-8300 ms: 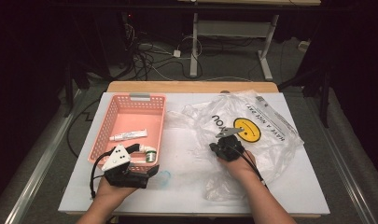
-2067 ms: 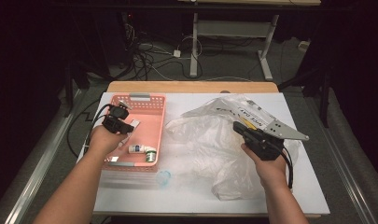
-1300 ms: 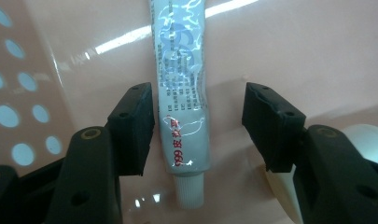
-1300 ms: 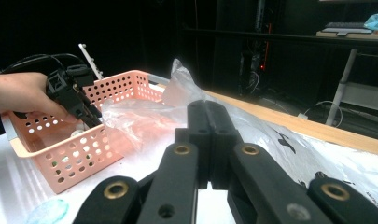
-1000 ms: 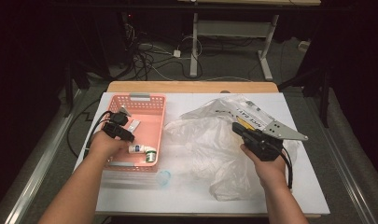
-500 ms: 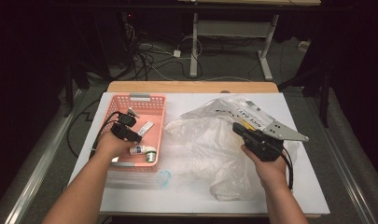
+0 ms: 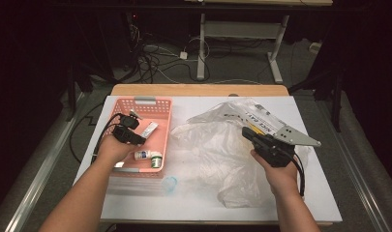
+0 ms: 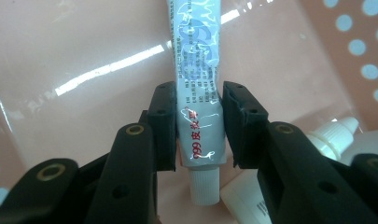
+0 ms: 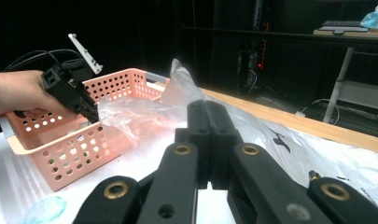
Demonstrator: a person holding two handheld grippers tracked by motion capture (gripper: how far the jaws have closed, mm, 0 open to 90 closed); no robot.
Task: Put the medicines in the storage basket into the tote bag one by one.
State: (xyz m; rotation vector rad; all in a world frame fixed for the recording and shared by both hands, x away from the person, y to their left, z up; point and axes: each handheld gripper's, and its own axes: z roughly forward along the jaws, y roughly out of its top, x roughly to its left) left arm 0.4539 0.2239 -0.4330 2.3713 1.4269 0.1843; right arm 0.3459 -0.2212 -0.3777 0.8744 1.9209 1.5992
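A white tube (image 7: 149, 128) with red and blue print lies in the pink basket (image 7: 145, 101), cap toward the camera in the left gripper view. My left gripper (image 7: 141, 140) reaches down into the basket. Its jaws have just been closing, and both pads now press the sides of the tube (image 8: 198, 93), so the left gripper (image 8: 198, 126) is shut on it. My right gripper (image 7: 248, 131) is held over the crumpled clear plastic bag (image 7: 208, 150). In its own view the right gripper (image 9: 207, 112) has its jaws together, pinching the thin bag film (image 9: 144, 116), which rises to a peak.
A small white bottle (image 7: 144, 155) and a green-capped one (image 7: 156, 159) lie at the basket's near end; a dropper bottle (image 8: 331, 133) sits beside the tube. A clear bluish lid (image 7: 169, 183) rests on the white tabletop (image 7: 135, 203) in front of the basket. The bag covers the right half.
The left gripper has come down from the basket's left rim into the basket and closed around the tube. The right hand and the bag have kept still.
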